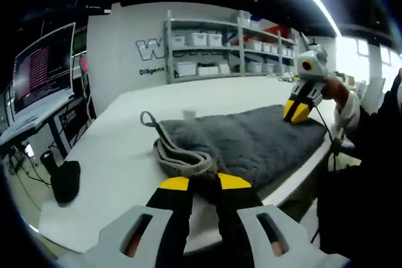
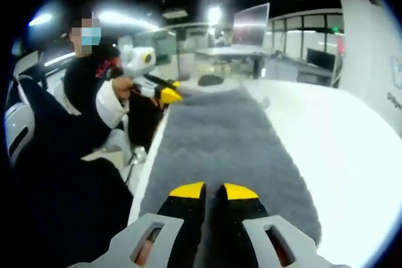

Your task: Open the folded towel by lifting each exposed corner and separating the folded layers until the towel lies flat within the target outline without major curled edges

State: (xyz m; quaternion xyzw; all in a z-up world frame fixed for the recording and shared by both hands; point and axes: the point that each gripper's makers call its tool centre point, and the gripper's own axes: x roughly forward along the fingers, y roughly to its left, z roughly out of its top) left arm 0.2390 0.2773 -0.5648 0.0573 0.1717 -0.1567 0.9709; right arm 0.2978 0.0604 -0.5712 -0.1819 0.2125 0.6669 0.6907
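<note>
Grey towel [image 1: 251, 139] lies as a long strip on the white table [image 1: 113, 149], running along the near edge where the person sits; its long side sits right at that edge. Plenty of bare tabletop on the far side. The left gripper [image 1: 204, 183] pinches one short end of the towel, yellow-tipped jaws closed on bunched, curled layers with a hanging loop [image 1: 148, 119] beside them. The right gripper [image 2: 213, 191] sits at the opposite short end, jaws nearly together over the pile; cannot tell whether cloth is caught. A black bag [image 1: 65, 181] rests near the table's corner. Shelves with bins [image 1: 213, 48] stand against the far wall.
</note>
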